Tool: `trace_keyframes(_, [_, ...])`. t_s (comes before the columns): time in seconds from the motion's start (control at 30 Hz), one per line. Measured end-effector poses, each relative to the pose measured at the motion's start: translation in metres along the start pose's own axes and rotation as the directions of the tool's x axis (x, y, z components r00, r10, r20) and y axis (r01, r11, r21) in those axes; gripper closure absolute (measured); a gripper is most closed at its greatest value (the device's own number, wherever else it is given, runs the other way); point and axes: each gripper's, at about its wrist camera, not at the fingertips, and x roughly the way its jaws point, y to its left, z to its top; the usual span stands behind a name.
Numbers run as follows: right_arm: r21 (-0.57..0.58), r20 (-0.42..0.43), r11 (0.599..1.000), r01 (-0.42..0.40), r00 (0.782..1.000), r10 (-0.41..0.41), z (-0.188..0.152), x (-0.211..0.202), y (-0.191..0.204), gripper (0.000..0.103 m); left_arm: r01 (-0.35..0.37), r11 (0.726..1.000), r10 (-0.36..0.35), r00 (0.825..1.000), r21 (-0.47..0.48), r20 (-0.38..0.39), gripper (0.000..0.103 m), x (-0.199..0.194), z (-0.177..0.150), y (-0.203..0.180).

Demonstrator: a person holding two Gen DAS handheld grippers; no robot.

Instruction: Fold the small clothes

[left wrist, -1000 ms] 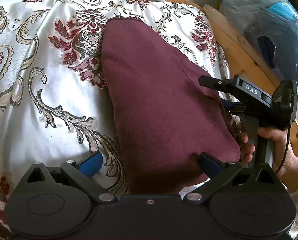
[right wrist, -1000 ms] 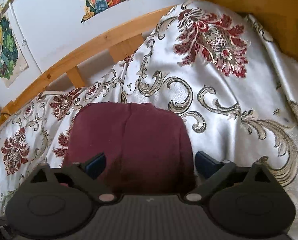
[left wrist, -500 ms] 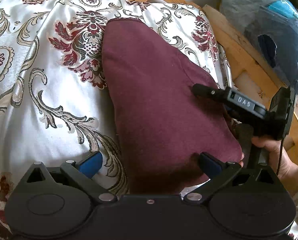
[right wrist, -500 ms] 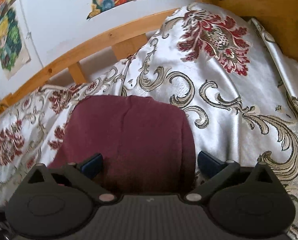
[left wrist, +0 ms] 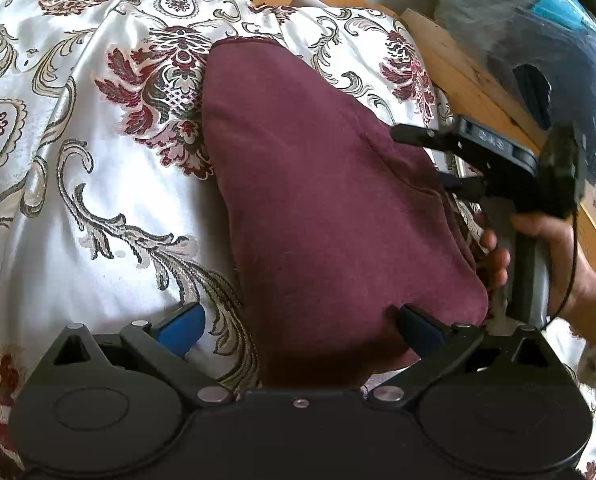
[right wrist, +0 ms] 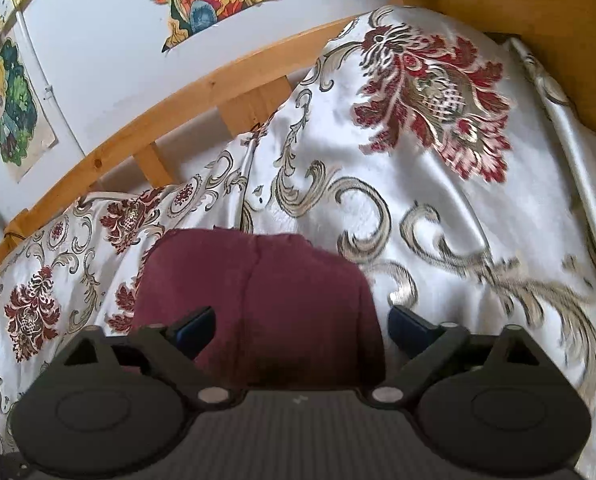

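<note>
A folded maroon garment (left wrist: pixel 330 208), soft and matte with rounded edges, lies on the bed's glossy satin bedspread (left wrist: pixel 78 200) woven with scrollwork. The left hand-held gripper (left wrist: pixel 298 324) stands spread wide, released; the right hand-held gripper (right wrist: pixel 300 326) is closing, its blue pads clear of the cloth between them.

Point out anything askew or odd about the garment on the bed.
The maroon garment lies folded but lopsided on the patterned bedspread: narrow at its far end, wide near the left gripper, with a crease down it. No damage shows.
</note>
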Motion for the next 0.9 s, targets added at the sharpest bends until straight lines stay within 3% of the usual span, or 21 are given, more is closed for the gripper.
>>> trace_keyframes(0.3, [-0.127, -0.071, 0.992, 0.01, 0.997, -0.019, 0.032, 0.028, 0.016, 0.011, 0.001, 1.0, -0.001, 1.0, 0.015, 0.001, 0.0, 0.001, 0.0, -0.001])
trace_keyframes(0.6, [-0.279, -0.169, 0.96, -0.006, 0.985, -0.042, 0.041, 0.058, 0.045, 0.013, 0.007, 1.0, -0.007, 1.0, 0.022, 0.002, 0.0, 0.0, 0.0, -0.001])
trace_keyframes(0.9, [-0.301, -0.174, 0.952, 0.053, 0.979, -0.109, 0.034, 0.063, 0.04, 0.058, 0.054, 0.999, -0.054, 0.999, -0.003, -0.005, 0.001, -0.002, 0.006, 0.006])
